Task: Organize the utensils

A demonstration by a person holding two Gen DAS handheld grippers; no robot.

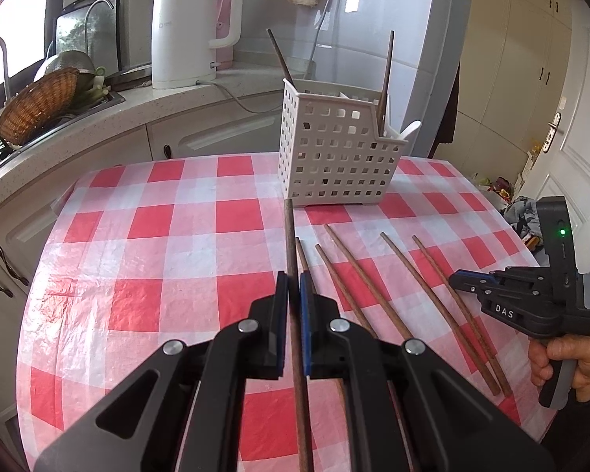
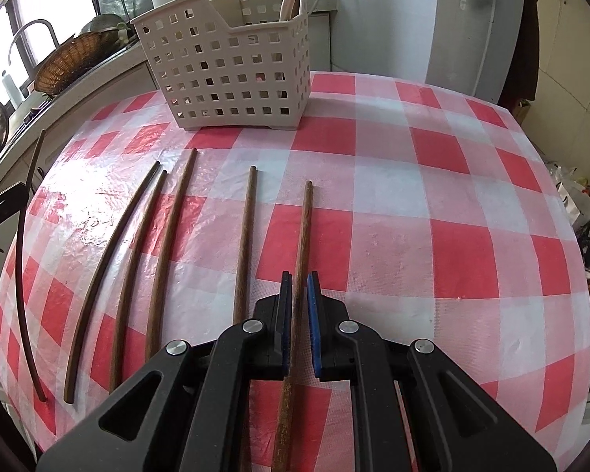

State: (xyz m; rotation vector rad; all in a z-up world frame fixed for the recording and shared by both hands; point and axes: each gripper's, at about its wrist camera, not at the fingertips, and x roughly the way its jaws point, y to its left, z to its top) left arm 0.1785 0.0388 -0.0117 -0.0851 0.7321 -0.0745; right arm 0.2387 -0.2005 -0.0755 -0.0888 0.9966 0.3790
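**Two chopsticks gripped, five loose, basket partly filled**

Left wrist view. Nearest the lens, the left gripper (image 1: 294, 299) has its fingers pressed onto a dark chopstick (image 1: 290, 244), which runs forward between the pads with its tip raised toward the white perforated basket (image 1: 334, 157). The basket stands near the far edge of the tabletop (image 1: 157, 236), which is covered in a red-and-white check cloth. Two chopsticks (image 1: 385, 78) and a white spoon (image 1: 409, 129) already stand inside it. Loose chopsticks (image 1: 358, 275) lie side by side on the cloth between the basket and the near edge. Toward the right edge, the right gripper (image 1: 458, 280), held in a hand (image 1: 562, 362), is lowered onto the outermost of them.

Right wrist view. Nearest the lens, the right gripper's fingers pinch a brown chopstick (image 2: 301, 244) that lies flat on the cloth, not yet lifted as far as can be judged. Four more lie to its left, well short of the basket; the one in the left gripper shows at the left edge.

Progress, as judged: early. A few utensils are stowed; two chopsticks are in hand and four await collection.
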